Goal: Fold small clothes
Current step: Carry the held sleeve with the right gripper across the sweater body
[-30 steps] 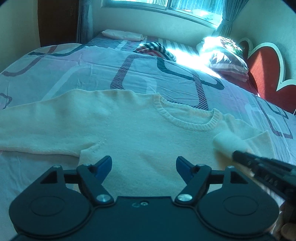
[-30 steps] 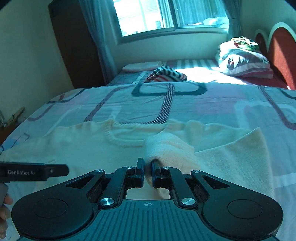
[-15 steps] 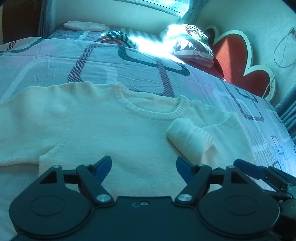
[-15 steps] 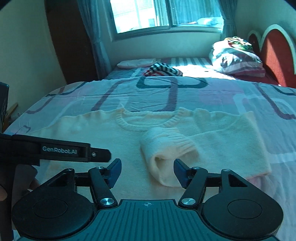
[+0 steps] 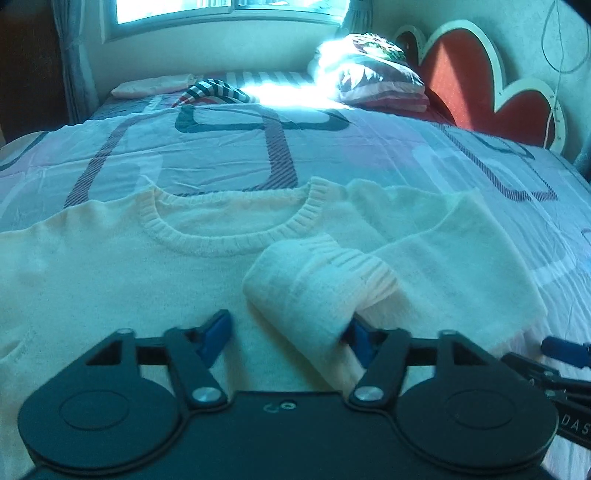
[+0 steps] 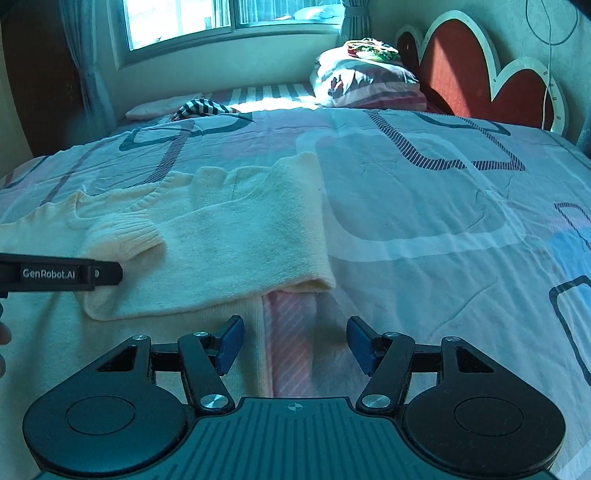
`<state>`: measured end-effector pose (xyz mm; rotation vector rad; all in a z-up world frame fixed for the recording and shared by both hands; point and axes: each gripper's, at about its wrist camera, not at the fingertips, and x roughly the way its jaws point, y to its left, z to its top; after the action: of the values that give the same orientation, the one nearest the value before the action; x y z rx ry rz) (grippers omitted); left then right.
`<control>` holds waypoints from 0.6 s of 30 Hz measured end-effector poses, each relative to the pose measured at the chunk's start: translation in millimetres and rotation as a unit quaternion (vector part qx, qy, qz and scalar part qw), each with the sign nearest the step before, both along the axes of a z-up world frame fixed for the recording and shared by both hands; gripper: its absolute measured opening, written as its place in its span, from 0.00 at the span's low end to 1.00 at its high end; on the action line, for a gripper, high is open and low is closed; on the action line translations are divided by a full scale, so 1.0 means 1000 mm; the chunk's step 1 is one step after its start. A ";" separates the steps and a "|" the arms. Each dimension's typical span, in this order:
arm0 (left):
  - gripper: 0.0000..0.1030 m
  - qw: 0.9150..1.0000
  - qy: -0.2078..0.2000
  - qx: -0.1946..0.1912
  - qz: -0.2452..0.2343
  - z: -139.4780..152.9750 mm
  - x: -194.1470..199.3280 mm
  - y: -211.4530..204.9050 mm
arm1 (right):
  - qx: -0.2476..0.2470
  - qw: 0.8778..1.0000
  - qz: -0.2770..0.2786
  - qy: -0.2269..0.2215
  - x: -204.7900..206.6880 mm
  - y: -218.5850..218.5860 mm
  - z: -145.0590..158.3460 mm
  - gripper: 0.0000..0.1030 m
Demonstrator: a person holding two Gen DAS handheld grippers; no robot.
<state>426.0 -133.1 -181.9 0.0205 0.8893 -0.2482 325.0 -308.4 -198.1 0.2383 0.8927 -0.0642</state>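
I am looking down along both tools at a cream knitted sweater [image 5: 110,280] spread flat, front up, on a bed [image 5: 221,155] covered with a pale sheet printed with dark looped lines. The sweater's ribbed neckline faces the far side of the bed. Its right sleeve [image 5: 314,291] is folded back across the chest, the ribbed cuff lying just below the neckline. My left tool [image 5: 286,338] hangs low over that folded sleeve; its jaws have just been closing, and the sleeve end lies between the blue pads, against the right pad, while the left pad stands clear of the cloth, so nothing is gripped. My right tool [image 6: 295,345] stands with its jaws apart and empty, over the sweater's right edge, where cream knit meets a strip of pink striped sheet. In the right wrist view the left tool's black finger, lettered GenRobot.AI, reaches in from the left over the sleeve. At the far end of the bed, under a window [image 6: 229,18], lie a folded pale garment [image 5: 151,85], a striped garment [image 5: 218,90] and a pile of pillows [image 6: 365,79]. A red heart-shaped headboard [image 6: 480,74] stands at the far right.
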 end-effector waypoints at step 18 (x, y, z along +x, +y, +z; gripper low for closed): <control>0.19 0.979 -0.018 -0.107 0.170 0.009 0.001 0.130 | 0.045 0.999 0.011 -0.028 0.032 0.013 0.003 0.08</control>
<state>427.3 -3.2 -173.0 -0.3240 0.8108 -0.0228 356.8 -295.3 -195.3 0.3135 0.8434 0.0024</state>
